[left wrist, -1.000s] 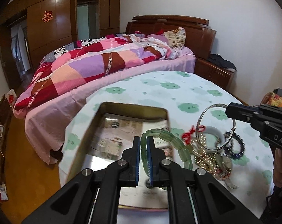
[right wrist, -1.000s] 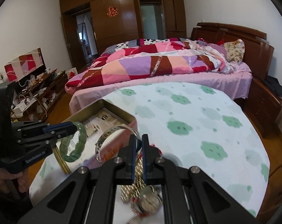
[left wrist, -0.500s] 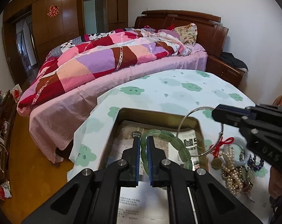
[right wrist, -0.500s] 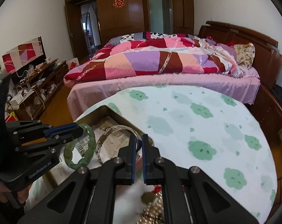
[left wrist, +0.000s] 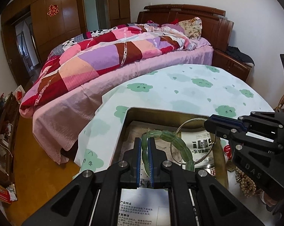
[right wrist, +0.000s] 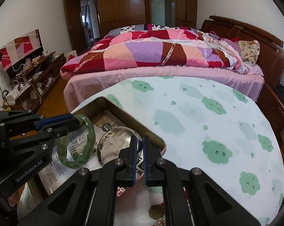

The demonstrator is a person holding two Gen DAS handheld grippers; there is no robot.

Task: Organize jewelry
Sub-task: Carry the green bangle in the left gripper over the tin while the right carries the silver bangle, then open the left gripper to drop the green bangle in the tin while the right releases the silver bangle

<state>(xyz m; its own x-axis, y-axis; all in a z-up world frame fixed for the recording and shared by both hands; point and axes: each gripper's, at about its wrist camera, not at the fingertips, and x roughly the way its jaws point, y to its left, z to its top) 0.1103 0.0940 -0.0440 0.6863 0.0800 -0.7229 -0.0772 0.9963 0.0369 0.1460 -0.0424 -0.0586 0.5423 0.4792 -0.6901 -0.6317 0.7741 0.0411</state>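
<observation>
The green jade bracelet (left wrist: 172, 146) is clamped in the left gripper (left wrist: 145, 162) and the thin silver bangle (right wrist: 115, 146) in the right gripper (right wrist: 139, 158), both above the open tin box (left wrist: 126, 131). If released together, the jade could be chipped by the bangle or rim.

I am working in a bedroom of a private home. Ahead of my tongs, past the round table (right wrist: 207, 101) with its cloud-print cloth, stands a bed (right wrist: 160, 73) with a patchwork quilt (right wrist: 151, 54), a floral pillow (right wrist: 250, 50) and a carved wooden headboard (left wrist: 207, 24). Behind it, wooden wardrobes (right wrist: 130, 3) line the far wall. Left of my tongs, a low cabinet (right wrist: 36, 75) holds household clutter.
</observation>
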